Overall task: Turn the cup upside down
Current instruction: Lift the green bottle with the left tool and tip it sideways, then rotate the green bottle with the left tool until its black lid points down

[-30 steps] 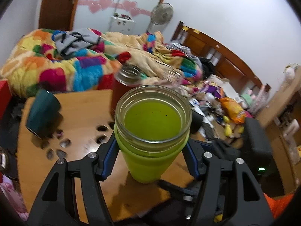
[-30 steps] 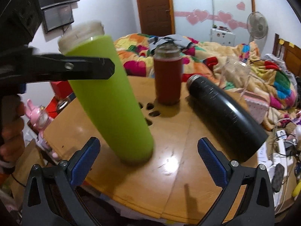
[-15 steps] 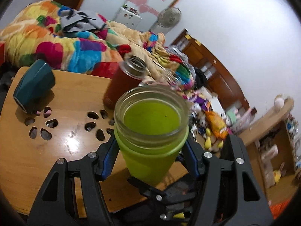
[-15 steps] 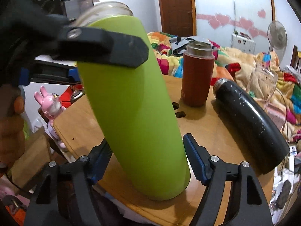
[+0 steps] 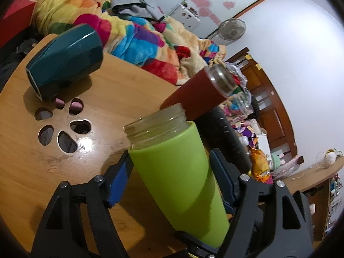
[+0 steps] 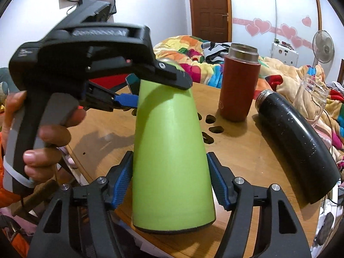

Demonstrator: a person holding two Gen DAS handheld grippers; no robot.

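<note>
The round wooden surface (image 6: 247,157) carries everything, its flower-shaped cut-outs near the middle, and a bed heaped with a bright patchwork blanket (image 5: 133,36) lies just behind it. A black flask (image 6: 301,150) lies on its side at the right of the surface, likely set out of the way, and a teal mug (image 5: 64,60) is tipped over on its side at the far left. A red-brown bottle (image 6: 238,81) with a metal neck stands upright behind the work area. The green cup (image 6: 172,161), a tall glass tumbler in a lime sleeve with a bare threaded mouth (image 5: 154,122), is the task's thing: it is off the surface, raised near the front edge and leaning, mouth still uppermost. The left gripper (image 5: 169,178) has it clamped on the sleeve just below the glass neck, blue fingers (image 5: 118,182) pressed to both sides, which suits a wrist roll about the cup's upper part. The right gripper (image 6: 169,182) brackets the lower body, its fingers (image 6: 121,180) closed in to touch or almost touch the sleeve; I cannot tell whether they grip firmly yet. Holding high and low at once looks meant to steady the long body while one hand takes over for the turn. By my reading the flip has barely begun, and a smooth sleeve could slip if either grip loosens mid-turn
</note>
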